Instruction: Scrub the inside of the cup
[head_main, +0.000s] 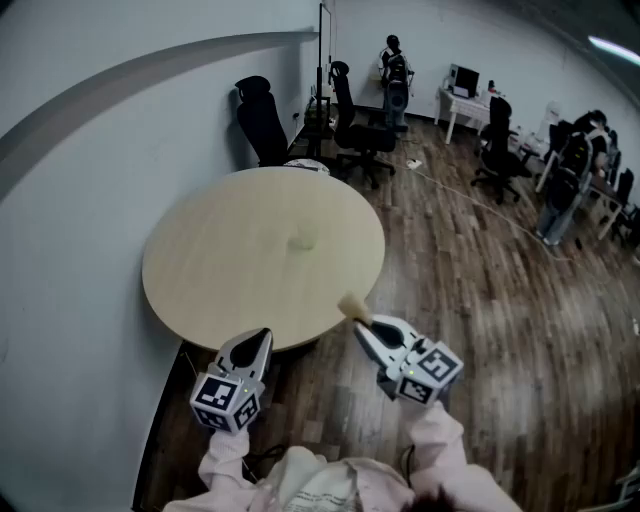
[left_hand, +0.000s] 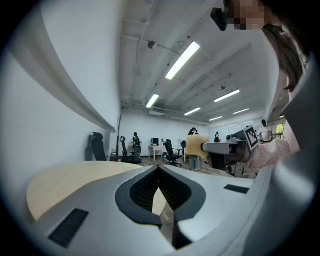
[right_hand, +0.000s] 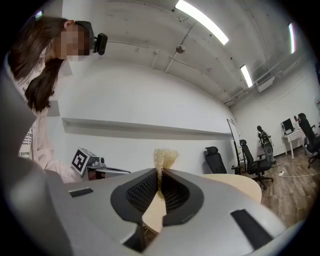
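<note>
Currently: right tongs (right_hand: 161, 176) clenched on a sponge (right_hand: 164, 157), whose tuft pokes out past the tips. Left tongs (left_hand: 159, 171) clenched, nothing between them. Both are held about level at the near edge of the counter (head_main: 230, 270).

Counter: round, pale, bare but for one faint smudge (head_main: 303, 240) at its middle, too blurred to call a cup.

Cup: not plainly in any view.

Progress, by judgement: sponge in hand, scrubbing not begun. The cup is yet to be found, steadied, and scrubbed inside.

Beyond: chairs (head_main: 262, 122) at the far rim, people (head_main: 394, 72) well off.
</note>
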